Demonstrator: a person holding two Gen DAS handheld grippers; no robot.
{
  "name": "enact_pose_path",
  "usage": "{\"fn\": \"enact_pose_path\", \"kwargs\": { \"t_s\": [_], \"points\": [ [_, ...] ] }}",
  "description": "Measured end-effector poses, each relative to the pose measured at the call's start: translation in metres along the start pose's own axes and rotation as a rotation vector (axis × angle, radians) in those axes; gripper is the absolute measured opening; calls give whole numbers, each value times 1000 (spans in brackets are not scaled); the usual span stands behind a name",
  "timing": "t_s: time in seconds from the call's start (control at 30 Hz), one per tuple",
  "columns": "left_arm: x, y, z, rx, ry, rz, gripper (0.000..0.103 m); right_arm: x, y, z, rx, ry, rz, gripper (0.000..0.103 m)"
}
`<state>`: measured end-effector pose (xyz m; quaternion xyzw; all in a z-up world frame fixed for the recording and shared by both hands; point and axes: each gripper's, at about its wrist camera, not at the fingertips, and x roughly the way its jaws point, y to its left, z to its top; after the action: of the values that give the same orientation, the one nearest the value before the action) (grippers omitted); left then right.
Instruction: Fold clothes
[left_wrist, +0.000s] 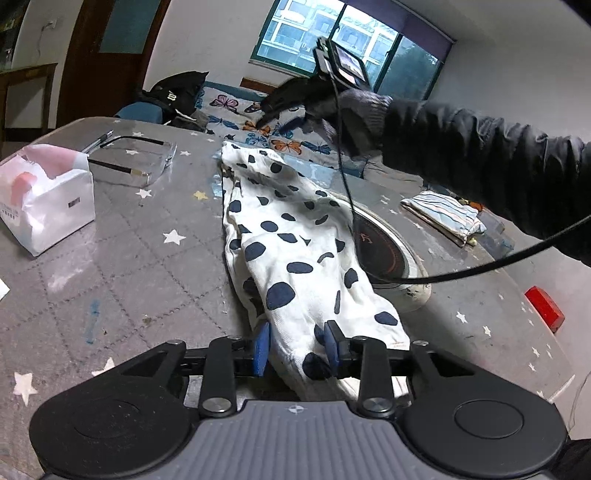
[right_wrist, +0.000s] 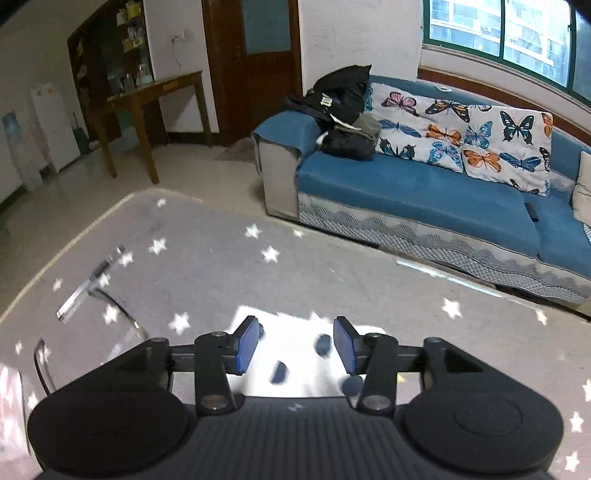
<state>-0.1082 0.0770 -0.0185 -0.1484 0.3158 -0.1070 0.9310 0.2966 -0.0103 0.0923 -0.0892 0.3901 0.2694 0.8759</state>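
Spotted garment (left_wrist: 295, 251) soft, rumpled, long strip mid-table | left gripper (left_wrist: 295, 347) released, pads straddling near hem at 6 o'clock | right gripper (right_wrist: 295, 341) released over far hem | starred tablecloth (left_wrist: 147, 258) bare toward 9 o'clock

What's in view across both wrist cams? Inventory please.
garment: 1, white with navy spots, lengthwise on table centre
table: 1, grey with stars
tissue pack: 1, white and pink, table left
glasses: 1, clear, beside the pack
folded cloth: 1, striped, table right
red block: 1, right edge
sofa: 1, blue, butterfly cushions
left gripper: open, spotted cloth between pads
right gripper: open, over far end
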Motion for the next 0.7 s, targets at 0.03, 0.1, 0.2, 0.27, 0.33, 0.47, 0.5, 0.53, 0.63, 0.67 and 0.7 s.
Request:
{"fn": "enact_pose_path", "kwargs": {
  "t_s": [0.03,0.1,0.2,0.27,0.33,0.47,0.5,0.53,0.63,0.67,0.7],
  "points": [
    [-2,0,0,2,-2,-1,40,-2,-3,-3,-8,8,-3,45],
    [-5,1,-1,6,-6,-2,41,-4,-3,-12,-42,33,-7,45],
    [-8,0,1,17,-16,4,41,-1,6,-27,-111,68,11,45],
    [-11,-2,6,32,-34,10,41,3,14,-36,-153,87,22,45],
    [-14,-3,11,47,-55,18,41,11,26,-43,-205,104,28,46],
    [-16,-4,24,54,-90,30,41,25,45,-46,-255,110,28,48],
    [-14,-4,26,57,-92,30,41,29,47,-45,-258,111,24,49],
    [-11,-4,29,59,-94,29,41,32,49,-45,-257,113,22,49],
    [1,-5,36,71,-87,22,41,45,51,-42,-229,109,25,50],
    [5,-6,38,76,-85,15,41,47,50,-41,-214,104,26,52],
    [9,-6,40,81,-83,9,41,49,49,-40,-202,100,27,54]
  ]
}}
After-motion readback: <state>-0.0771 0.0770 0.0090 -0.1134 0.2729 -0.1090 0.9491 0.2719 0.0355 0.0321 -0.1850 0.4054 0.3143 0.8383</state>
